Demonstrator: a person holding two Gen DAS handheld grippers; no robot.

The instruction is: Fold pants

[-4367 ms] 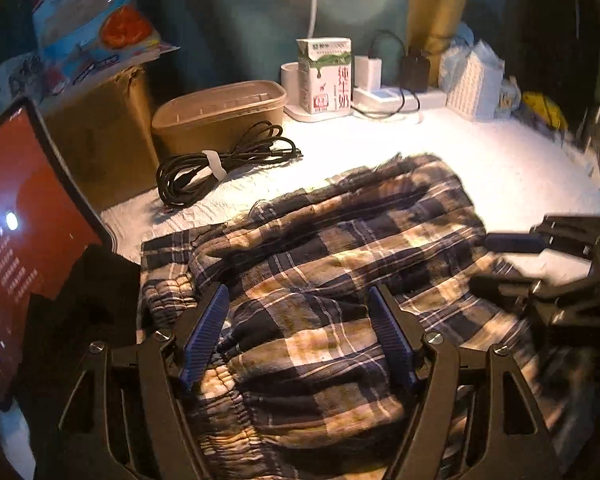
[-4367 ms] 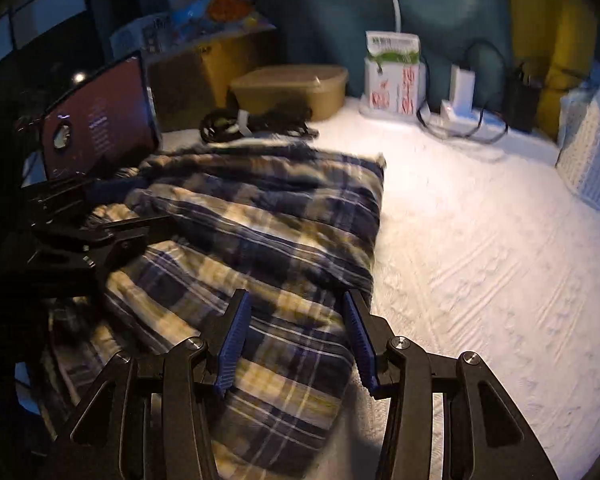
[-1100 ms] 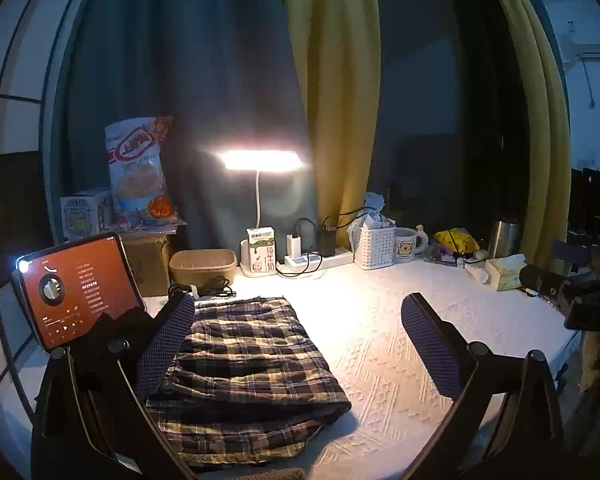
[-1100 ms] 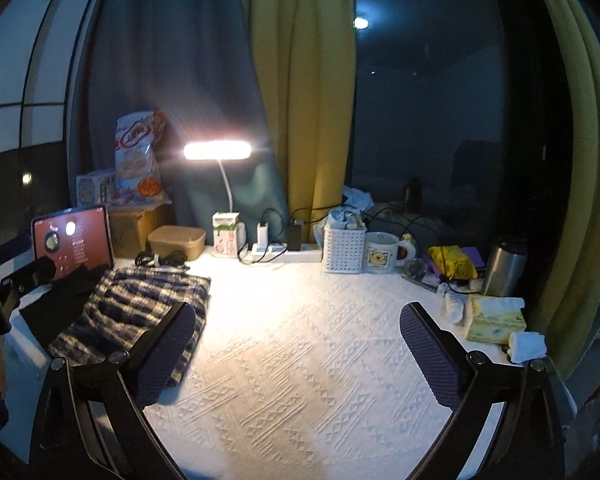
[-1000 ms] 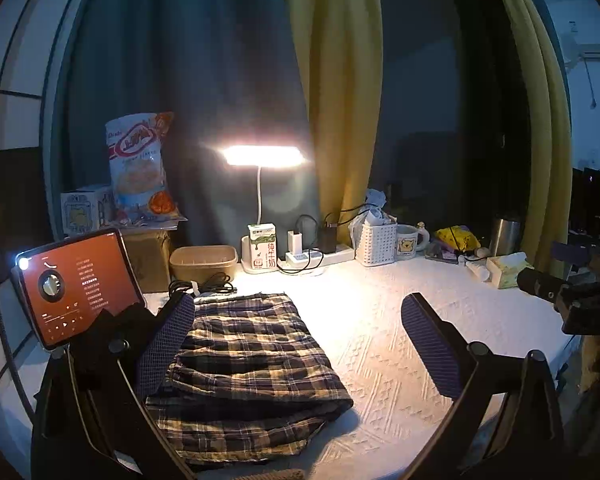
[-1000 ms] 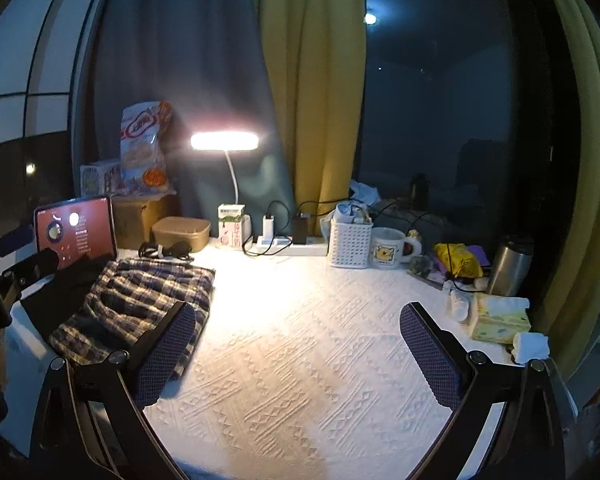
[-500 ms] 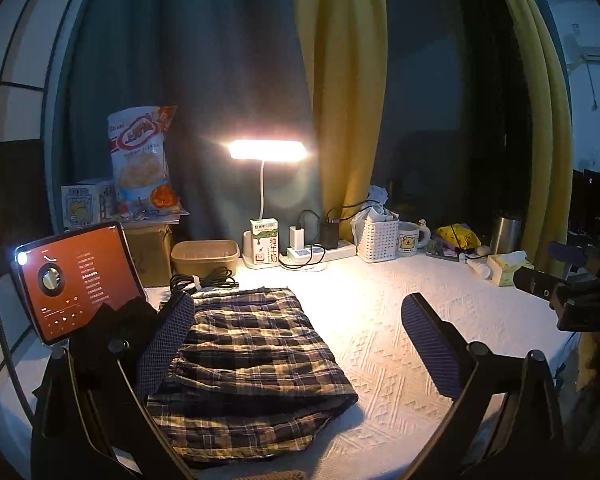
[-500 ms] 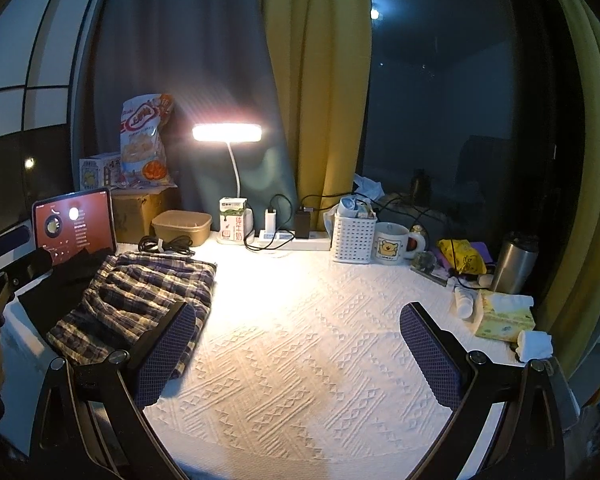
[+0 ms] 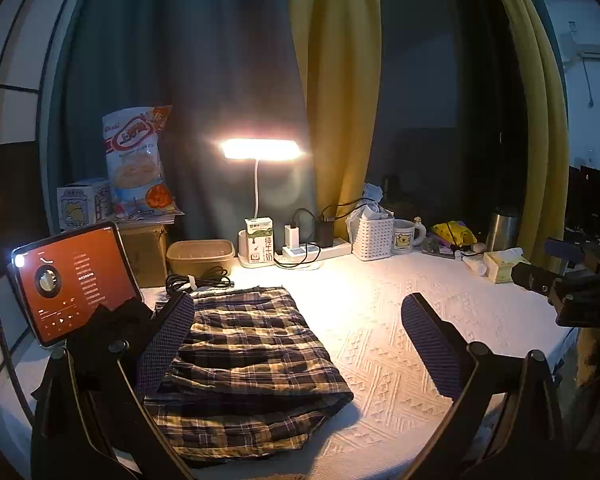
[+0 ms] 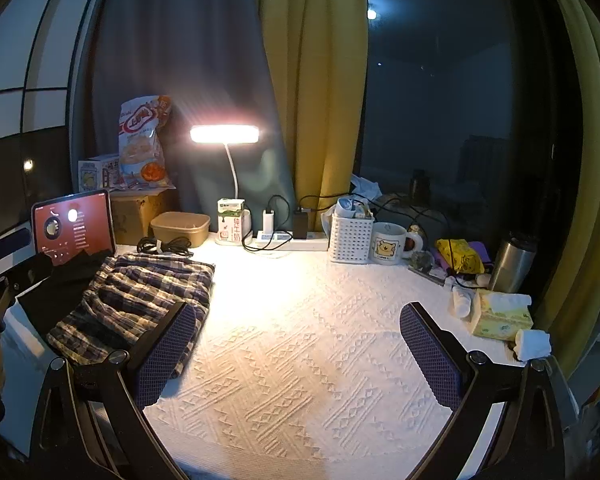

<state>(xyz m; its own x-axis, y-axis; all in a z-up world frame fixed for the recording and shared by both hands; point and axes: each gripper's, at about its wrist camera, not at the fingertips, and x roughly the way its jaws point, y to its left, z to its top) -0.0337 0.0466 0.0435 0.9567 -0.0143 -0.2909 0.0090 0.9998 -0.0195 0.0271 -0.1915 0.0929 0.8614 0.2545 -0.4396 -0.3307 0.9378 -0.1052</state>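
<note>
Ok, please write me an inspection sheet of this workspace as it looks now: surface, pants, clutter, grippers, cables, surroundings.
Surface: white textured cloth, lit by desk lamp.
Job's things: plaid pants lie folded at the table's left side, nothing gripping them.
Clutter: tablet, milk carton, brown tub, white basket, mug, steel flask, tissue box.
Grippers: left gripper and right gripper open, raised, holding nothing.
Cables: black coil behind pants; chargers in power strip.
Surroundings: yellow curtain, dark window.
</note>
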